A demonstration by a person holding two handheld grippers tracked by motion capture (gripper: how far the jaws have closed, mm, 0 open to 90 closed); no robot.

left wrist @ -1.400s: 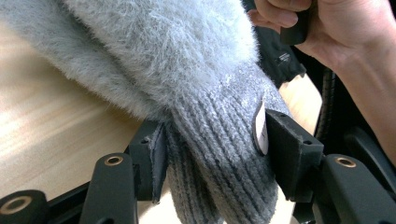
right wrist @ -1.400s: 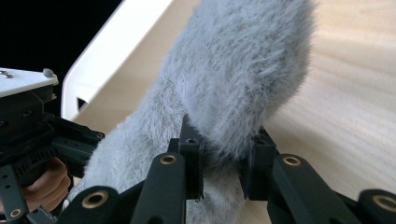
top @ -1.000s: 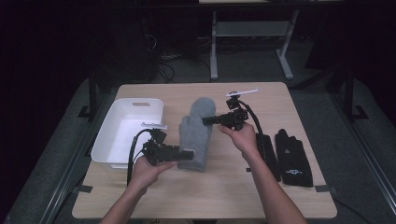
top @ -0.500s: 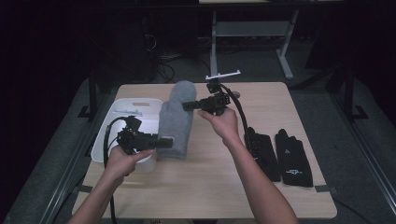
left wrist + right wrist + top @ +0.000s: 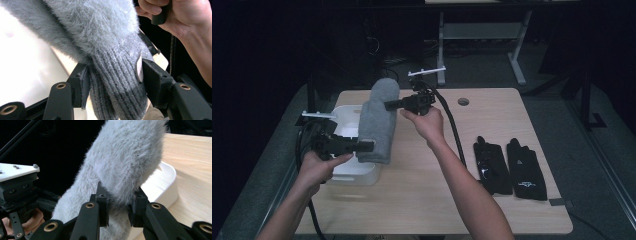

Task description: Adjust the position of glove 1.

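A fuzzy grey mitten hangs in the air over the right rim of a white bin. My left gripper is shut on its ribbed cuff, both pads pressing the knit. My right gripper is shut on the mitten's furry upper end, held higher and farther back. In the right gripper view the fur bulges out above my jaws. The mitten stretches between the two grippers, cuff low and toward me.
A pair of black gloves lies flat on the wooden table to the right. The table has a round hole near its far edge. Dark floor and a desk frame lie beyond.
Both grippers have carried the mitten up off the table and leftward, from the table's middle to above the white bin's right side.
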